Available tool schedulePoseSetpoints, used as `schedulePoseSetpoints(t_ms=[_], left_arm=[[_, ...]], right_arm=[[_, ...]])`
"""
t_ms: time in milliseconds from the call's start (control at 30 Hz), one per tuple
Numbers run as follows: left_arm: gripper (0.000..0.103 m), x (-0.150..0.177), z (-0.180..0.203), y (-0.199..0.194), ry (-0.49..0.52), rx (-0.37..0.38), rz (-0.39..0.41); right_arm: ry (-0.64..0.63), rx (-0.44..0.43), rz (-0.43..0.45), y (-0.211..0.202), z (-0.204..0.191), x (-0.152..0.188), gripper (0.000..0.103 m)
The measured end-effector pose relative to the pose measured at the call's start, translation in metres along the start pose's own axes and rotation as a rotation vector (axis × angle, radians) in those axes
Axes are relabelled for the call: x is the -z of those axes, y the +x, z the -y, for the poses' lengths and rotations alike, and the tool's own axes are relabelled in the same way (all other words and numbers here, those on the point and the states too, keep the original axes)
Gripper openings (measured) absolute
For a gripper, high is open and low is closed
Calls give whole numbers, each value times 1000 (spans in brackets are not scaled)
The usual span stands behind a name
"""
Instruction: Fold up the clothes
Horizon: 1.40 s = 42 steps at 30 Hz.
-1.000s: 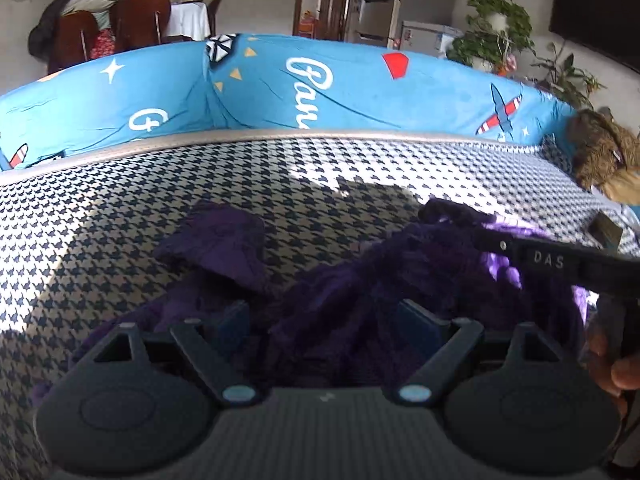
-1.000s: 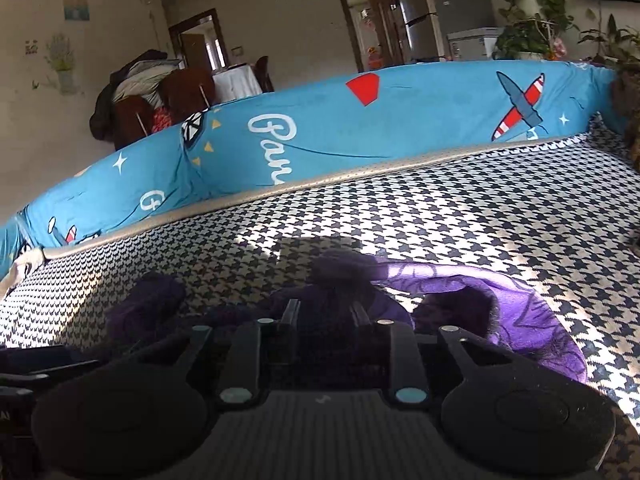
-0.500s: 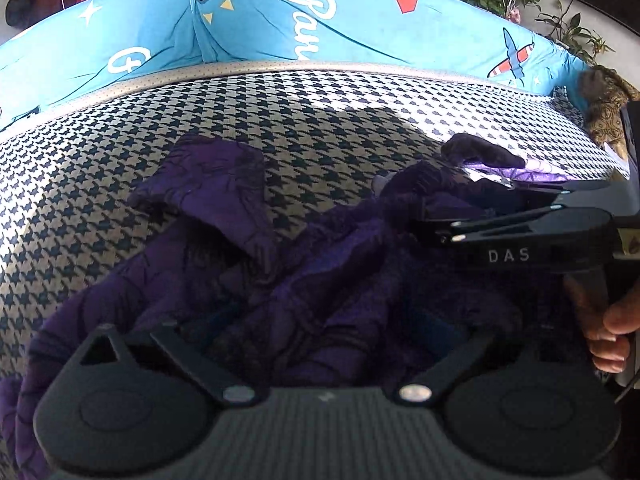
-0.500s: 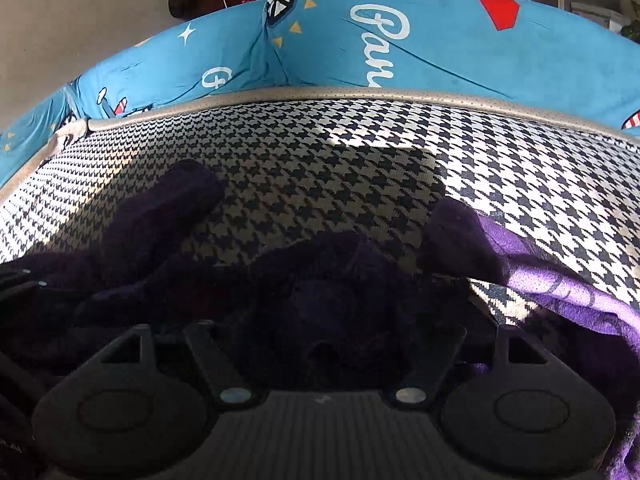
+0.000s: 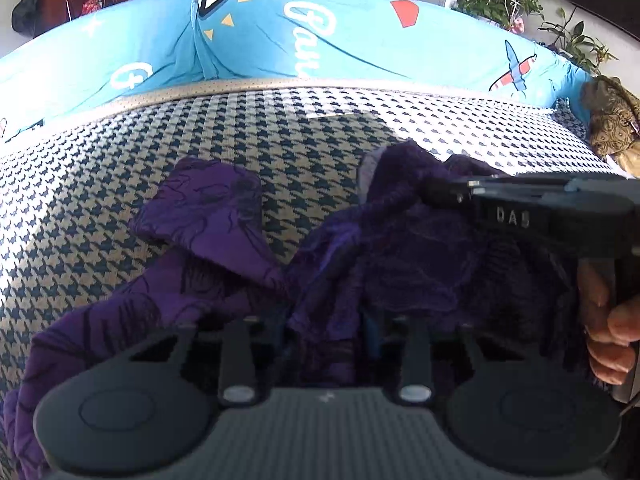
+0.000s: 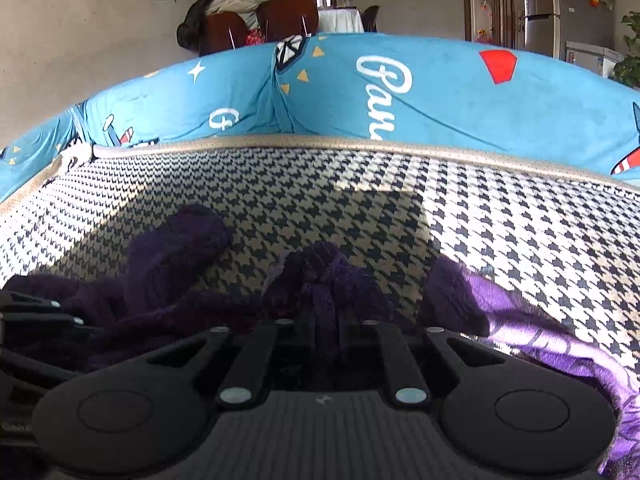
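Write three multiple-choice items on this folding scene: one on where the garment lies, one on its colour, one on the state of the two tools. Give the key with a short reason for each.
1. Where does the garment lie?
A. on the houndstooth cushion
B. on a wooden chair
C. on the floor

2. What colour is the garment?
A. red
B. purple
C. white

3. How do the left tool and right tool stand?
A. both open, clear of the cloth
B. only the left is shut on cloth
C. both shut on the garment

Key: 1 A, the cloth spreads over the black-and-white houndstooth surface in front of the blue backrest. 2 B, every fold shows purple. 3 C, in each wrist view cloth is bunched between fingers drawn close together.
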<state>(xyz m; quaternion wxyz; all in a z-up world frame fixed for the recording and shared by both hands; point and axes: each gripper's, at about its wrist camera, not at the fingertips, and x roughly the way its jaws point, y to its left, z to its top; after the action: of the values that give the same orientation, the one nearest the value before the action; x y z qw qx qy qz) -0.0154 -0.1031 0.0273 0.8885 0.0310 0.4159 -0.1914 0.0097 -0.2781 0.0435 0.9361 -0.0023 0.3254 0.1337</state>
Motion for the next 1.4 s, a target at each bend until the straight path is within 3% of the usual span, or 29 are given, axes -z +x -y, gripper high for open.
schedulePoseSetpoints(t_ms=[133,400,733,900,1033,1100,1133,1233,1300,1367,1400], left_arm=[[23,-8,5,-2,12,-53,60],[21,-49,2,-7,9,-202,204],[21,-139,-21,-1,18,-363,402],[22,-192,-40,24,-23,-420,467],[34,-210,-66,69,-82,-499,366],[45,-205,-90,87,-163,-493,300],[56,-200,-100,91,-195,-476,290],[59,-192,-121,95,-251,-453,250],[63,-191,-129,85,-281,-426,276],[75,-193,-134,76,-301,-401,299],[76,-194,-134,72,-306,-389,308]], right_arm=[[27,-10,83,-12,-3,-18,12],[-8,-38,238,-22,-19,-67,11],[31,-80,401,-11,-20,-140,11],[77,-83,461,13,-11,-176,12],[112,-62,405,46,1,-183,26],[136,-43,376,49,14,-178,40],[148,-34,361,51,20,-176,42],[183,-6,318,57,40,-169,43],[206,13,289,60,53,-164,43],[230,32,260,64,66,-159,43],[241,42,245,65,72,-157,43]])
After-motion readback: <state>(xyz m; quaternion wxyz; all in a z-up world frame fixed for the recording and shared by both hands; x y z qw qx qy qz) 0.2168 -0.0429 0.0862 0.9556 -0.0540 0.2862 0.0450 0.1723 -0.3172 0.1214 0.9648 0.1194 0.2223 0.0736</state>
